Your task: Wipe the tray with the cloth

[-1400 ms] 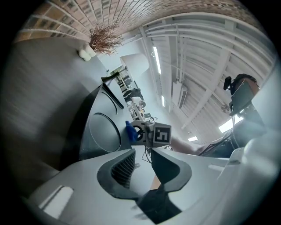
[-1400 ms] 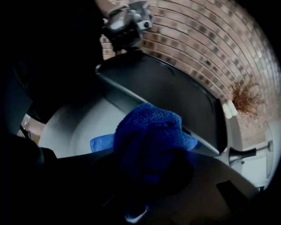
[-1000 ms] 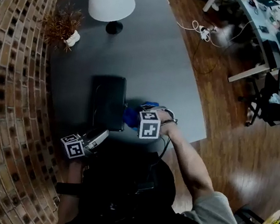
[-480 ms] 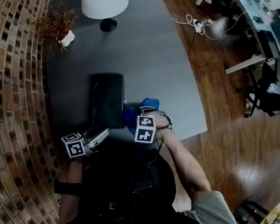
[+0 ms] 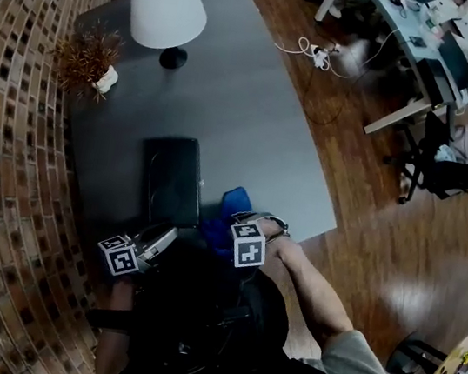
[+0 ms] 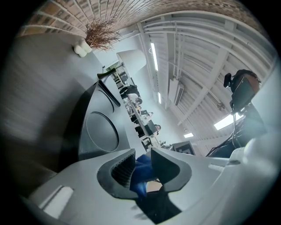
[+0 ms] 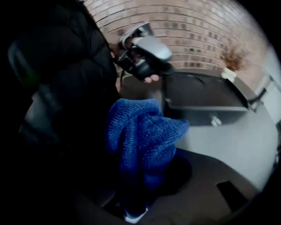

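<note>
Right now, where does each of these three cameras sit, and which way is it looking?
Head view: on the person's head, looking steeply down at the grey table, black tray and blue cloth; both arms, the left gripper and the right gripper show.
Left gripper view: on the left gripper, looking low across the tray toward the lamp; its shut jaws show.
Right gripper view: on the right gripper, looking down past the cloth it clamps; the dark jacket shows.
Shared: all three see tray and cloth.

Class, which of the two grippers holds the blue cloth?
The right gripper: its jaws clamp the bunched cloth, while the left gripper is shut on nothing.
</note>
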Demonstrator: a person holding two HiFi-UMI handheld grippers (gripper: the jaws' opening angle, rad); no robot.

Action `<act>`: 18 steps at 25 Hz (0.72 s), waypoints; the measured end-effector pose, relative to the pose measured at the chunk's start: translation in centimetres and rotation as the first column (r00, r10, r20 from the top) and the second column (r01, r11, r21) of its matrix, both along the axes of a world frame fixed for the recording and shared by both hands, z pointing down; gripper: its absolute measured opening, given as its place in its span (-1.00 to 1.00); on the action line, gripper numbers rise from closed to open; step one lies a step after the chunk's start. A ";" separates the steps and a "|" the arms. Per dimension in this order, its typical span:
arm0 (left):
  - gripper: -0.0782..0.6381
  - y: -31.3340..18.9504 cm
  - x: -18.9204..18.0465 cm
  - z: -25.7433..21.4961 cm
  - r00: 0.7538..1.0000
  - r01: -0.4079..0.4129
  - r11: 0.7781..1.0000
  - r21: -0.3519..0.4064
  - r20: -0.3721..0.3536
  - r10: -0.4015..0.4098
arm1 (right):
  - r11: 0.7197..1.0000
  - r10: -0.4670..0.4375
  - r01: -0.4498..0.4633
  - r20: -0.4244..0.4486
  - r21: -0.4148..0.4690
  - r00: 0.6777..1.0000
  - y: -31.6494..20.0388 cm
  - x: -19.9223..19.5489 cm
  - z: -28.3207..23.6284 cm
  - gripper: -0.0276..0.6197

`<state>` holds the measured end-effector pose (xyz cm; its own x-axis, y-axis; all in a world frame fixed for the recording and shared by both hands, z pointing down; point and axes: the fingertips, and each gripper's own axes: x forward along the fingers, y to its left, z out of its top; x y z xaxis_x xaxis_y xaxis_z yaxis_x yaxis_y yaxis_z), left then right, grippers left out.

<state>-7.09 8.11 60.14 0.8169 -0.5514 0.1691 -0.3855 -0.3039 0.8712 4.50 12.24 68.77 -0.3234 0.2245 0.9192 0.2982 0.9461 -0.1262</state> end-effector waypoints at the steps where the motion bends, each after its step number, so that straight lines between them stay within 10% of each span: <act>1: -0.51 0.0 0.0 0.0 1.000 -0.003 1.000 0.001 0.007 0.003 | 0.995 0.098 -0.098 -0.013 0.017 0.995 -1.9 2.1 -0.3 -0.44; 3: -0.51 -0.3 0.1 -0.5 1.000 -0.004 1.000 0.018 0.011 0.004 | 0.932 0.352 -0.343 -0.061 0.114 0.934 -7.5 7.7 -0.9 -0.42; 8: -0.51 -2.4 -3.8 -4.3 0.988 0.155 0.981 0.119 -0.020 -0.154 | 0.582 0.798 -0.751 -0.039 0.313 0.602 -16.7 20.3 -1.9 -0.37; 11: -0.51 -3.6 -6.8 -3.9 0.966 0.239 0.961 0.136 0.065 -0.250 | 0.573 0.811 -0.764 -0.069 0.298 0.581 -15.3 22.0 1.3 -0.31; 14: -0.48 -4.2 -8.9 -1.7 0.941 0.270 0.955 0.120 0.176 -0.288 | 0.583 0.808 -0.761 -0.106 0.286 0.579 -13.2 22.4 1.6 0.31; 18: -0.40 -5.1 -10.2 0.7 0.924 0.278 0.956 0.092 0.246 -0.292 | 0.510 0.832 -0.804 0.063 0.307 0.552 -15.0 21.8 -6.2 0.55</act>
<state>-17.24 3.05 60.85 0.5574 -0.7689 0.3132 -0.6692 -0.1927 0.7177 26.29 -2.73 62.59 -0.1539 -0.3566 0.9215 -0.6241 0.7581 0.1892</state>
